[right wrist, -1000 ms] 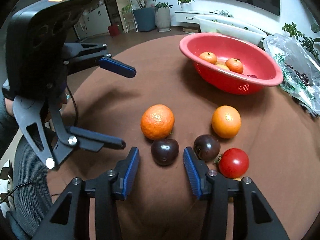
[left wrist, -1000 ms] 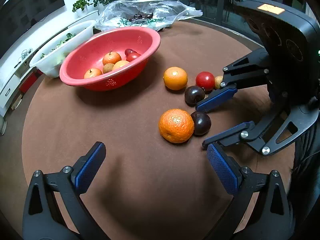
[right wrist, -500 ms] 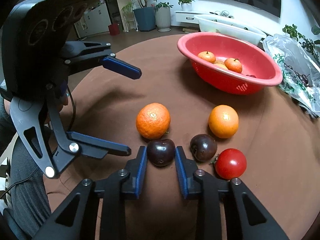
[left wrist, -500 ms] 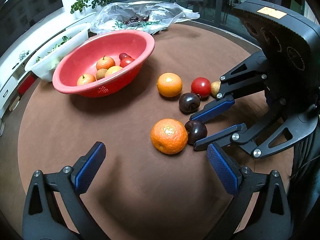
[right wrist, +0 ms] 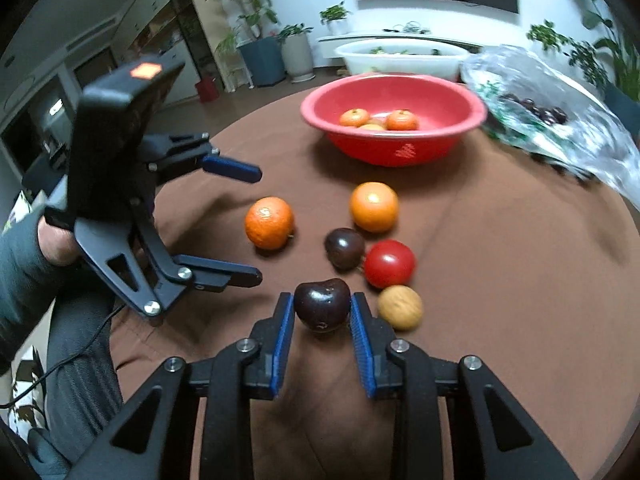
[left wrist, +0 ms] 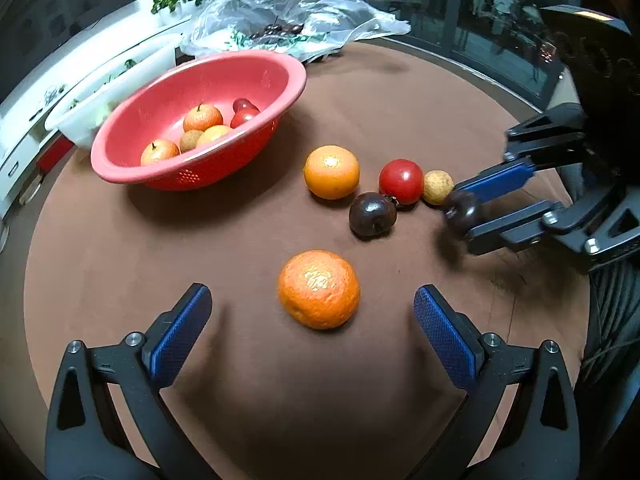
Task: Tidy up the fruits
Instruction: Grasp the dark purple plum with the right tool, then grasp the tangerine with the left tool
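My right gripper [right wrist: 322,312] is shut on a dark plum [right wrist: 322,305] and holds it above the brown table; it also shows in the left wrist view [left wrist: 460,212]. My left gripper [left wrist: 312,312] is open, with a rough orange [left wrist: 319,289] between its fingers, untouched. On the table lie a smooth orange [left wrist: 331,171], a second dark plum [left wrist: 372,215], a red tomato [left wrist: 401,181] and a small tan fruit [left wrist: 438,187]. A red bowl [left wrist: 132,160] at the back left holds several small fruits.
A white tub [left wrist: 120,76] stands behind the red bowl. A clear plastic bag [left wrist: 296,20] with dark fruits lies at the table's far edge. The round table's edge [left wrist: 500,84] curves along the right.
My right gripper closed on the near dark plum, lifted it and drew it back to the right, away from the rough orange. My left gripper came closer to the rough orange.
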A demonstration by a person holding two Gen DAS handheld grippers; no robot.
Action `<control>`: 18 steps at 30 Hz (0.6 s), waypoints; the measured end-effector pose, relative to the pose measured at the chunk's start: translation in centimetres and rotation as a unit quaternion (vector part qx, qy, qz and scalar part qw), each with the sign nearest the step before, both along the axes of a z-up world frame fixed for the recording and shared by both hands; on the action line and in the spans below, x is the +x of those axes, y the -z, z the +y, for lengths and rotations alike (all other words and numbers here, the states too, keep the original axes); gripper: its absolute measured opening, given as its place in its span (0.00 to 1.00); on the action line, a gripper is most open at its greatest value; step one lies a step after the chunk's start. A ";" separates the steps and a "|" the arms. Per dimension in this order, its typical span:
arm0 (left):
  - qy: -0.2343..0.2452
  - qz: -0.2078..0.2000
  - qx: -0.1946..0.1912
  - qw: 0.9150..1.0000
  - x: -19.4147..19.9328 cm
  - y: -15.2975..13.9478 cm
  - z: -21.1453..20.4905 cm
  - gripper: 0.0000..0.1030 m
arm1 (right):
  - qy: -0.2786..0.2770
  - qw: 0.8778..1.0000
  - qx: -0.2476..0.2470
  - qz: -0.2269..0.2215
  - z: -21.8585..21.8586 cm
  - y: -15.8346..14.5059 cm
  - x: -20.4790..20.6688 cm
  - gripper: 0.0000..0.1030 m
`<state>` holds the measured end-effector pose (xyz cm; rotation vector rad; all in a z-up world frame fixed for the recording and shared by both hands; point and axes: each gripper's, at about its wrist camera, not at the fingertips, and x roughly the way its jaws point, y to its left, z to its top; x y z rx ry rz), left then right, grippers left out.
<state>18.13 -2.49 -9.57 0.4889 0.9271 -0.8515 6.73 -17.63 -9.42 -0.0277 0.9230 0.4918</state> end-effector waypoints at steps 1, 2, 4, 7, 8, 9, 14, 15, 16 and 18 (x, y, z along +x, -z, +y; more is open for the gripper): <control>-0.004 0.005 -0.002 1.000 0.1 0.2 -0.2 0.99 | 0.003 1.000 0.003 -0.001 -0.2 -0.1 -0.2 0.31; -0.008 0.009 -0.002 1.000 0.2 0.3 -0.3 0.99 | 0.005 1.000 0.004 -0.001 -0.4 -0.1 -0.3 0.31; -0.018 0.016 -0.002 1.000 0.3 0.5 -0.4 0.99 | 0.009 1.000 0.008 -0.002 -0.7 -0.2 -0.6 0.31; -0.027 0.025 -0.010 0.999 0.3 0.5 -0.4 0.93 | 0.009 1.000 0.014 -0.003 -0.9 -0.3 -1.0 0.31; -0.030 0.027 -0.012 0.999 0.3 0.5 -0.4 0.87 | 0.008 1.000 0.015 -0.004 -0.9 -0.4 -1.1 0.31; -0.033 0.030 -0.016 0.999 0.4 0.5 -0.4 0.80 | 0.008 1.000 0.016 -0.004 -0.9 -0.3 -1.0 0.31; -0.051 0.043 -0.025 0.997 0.7 0.8 -0.3 0.54 | 0.010 1.000 0.018 -0.004 -0.9 -0.4 -0.7 0.31; -0.052 0.041 -0.026 0.997 0.7 0.8 -0.3 0.51 | 0.011 1.000 0.019 -0.004 -0.9 -0.4 -0.7 0.31; -0.052 0.039 -0.026 0.998 0.6 0.8 -0.3 0.48 | 0.011 1.000 0.020 -0.004 -0.9 -0.4 -0.8 0.31; -0.059 0.037 -0.026 0.997 0.5 0.7 -0.2 0.37 | 0.013 1.000 0.020 -0.003 -1.0 -0.4 -0.9 0.31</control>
